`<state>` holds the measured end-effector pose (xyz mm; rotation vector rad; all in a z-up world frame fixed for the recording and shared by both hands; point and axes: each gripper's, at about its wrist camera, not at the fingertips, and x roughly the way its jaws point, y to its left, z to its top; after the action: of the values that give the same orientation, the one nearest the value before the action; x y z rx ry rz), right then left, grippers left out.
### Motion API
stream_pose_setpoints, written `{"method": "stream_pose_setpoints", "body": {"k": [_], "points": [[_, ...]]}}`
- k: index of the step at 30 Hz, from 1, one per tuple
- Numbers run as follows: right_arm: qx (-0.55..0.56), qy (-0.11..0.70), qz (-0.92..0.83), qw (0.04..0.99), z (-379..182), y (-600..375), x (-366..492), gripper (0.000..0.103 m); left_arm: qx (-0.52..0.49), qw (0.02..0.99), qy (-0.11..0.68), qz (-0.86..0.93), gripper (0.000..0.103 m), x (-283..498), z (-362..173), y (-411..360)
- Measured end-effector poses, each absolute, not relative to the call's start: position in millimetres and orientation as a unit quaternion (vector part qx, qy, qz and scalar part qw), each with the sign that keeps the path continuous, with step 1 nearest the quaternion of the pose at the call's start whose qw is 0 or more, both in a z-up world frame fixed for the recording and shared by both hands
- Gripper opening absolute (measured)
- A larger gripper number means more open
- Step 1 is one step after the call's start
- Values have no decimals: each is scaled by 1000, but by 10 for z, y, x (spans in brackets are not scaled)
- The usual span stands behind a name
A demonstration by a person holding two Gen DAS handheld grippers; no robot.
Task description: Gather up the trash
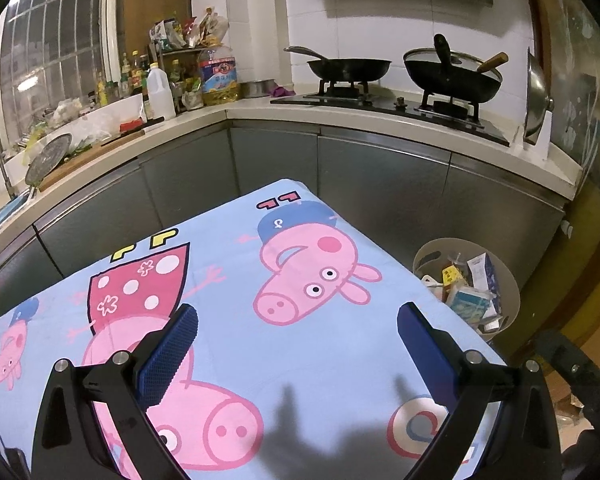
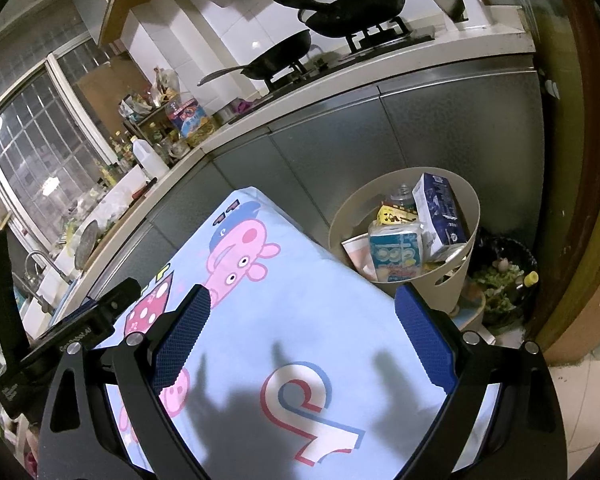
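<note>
A beige round trash bin [image 2: 470, 208] stands on the floor off the table's right edge; it also shows in the left wrist view [image 1: 510, 300]. It holds cartons and wrappers, among them a blue and white milk carton [image 2: 440, 212] and a light blue pack [image 2: 396, 256]. My left gripper [image 1: 298, 320] is open and empty above the cartoon-pig cloth on the table [image 1: 228, 248]. My right gripper [image 2: 302, 308] is open and empty above the table's right part [image 2: 300, 300], near the bin. I see no loose trash on the cloth.
Grey cabinets and a kitchen counter [image 1: 340, 114] run behind the table, with two black woks [image 1: 350, 68] on a gas stove. Bottles and an oil jug [image 1: 218, 74] crowd the corner. A black bag of scraps [image 2: 504, 280] lies beside the bin. A brown door frame [image 2: 580, 160] stands at the right.
</note>
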<state>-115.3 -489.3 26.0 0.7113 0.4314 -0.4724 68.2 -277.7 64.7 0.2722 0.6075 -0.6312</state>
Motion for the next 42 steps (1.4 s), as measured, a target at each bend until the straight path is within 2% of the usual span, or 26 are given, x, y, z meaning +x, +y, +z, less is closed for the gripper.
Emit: {"method": "stream_pose_setpoints", "body": {"k": [31,42], "points": [[348,212,-228,884,196,-4834,-1153,92,154,884,319,-304,99,682,571,-2842],[349,212,-227,884,166,-4807,-1150,92,160,894,303,-289,99,653,586,-2809]]}}
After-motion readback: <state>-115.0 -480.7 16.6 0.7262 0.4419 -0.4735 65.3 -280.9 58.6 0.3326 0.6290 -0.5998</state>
